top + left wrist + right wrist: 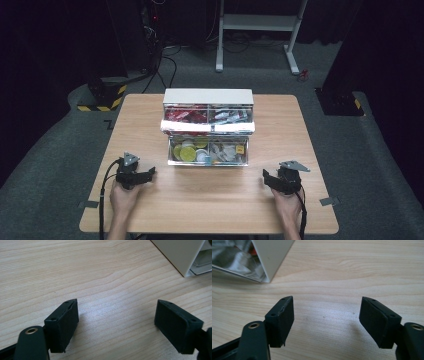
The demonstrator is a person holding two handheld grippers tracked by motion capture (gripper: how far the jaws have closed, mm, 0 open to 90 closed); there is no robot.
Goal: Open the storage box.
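A white drawer box (208,96) stands in the middle of the wooden table (210,200). Its upper tier holds red and silver packets, and its lower drawer (208,152) is pulled out toward me with yellow-green round lids and small packets inside. My left gripper (150,173) rests on the table to the front left of the box, held by a hand. In its own view the left gripper (116,322) is open over bare wood. My right gripper (266,177) lies to the front right, and in the right gripper view it (327,320) is open with nothing between the jaws.
A corner of the white box (182,257) shows at the top right of the left gripper view, and a corner (272,255) at the top left of the right gripper view. Beyond the table stand a white frame (257,30), cables and dark carpet.
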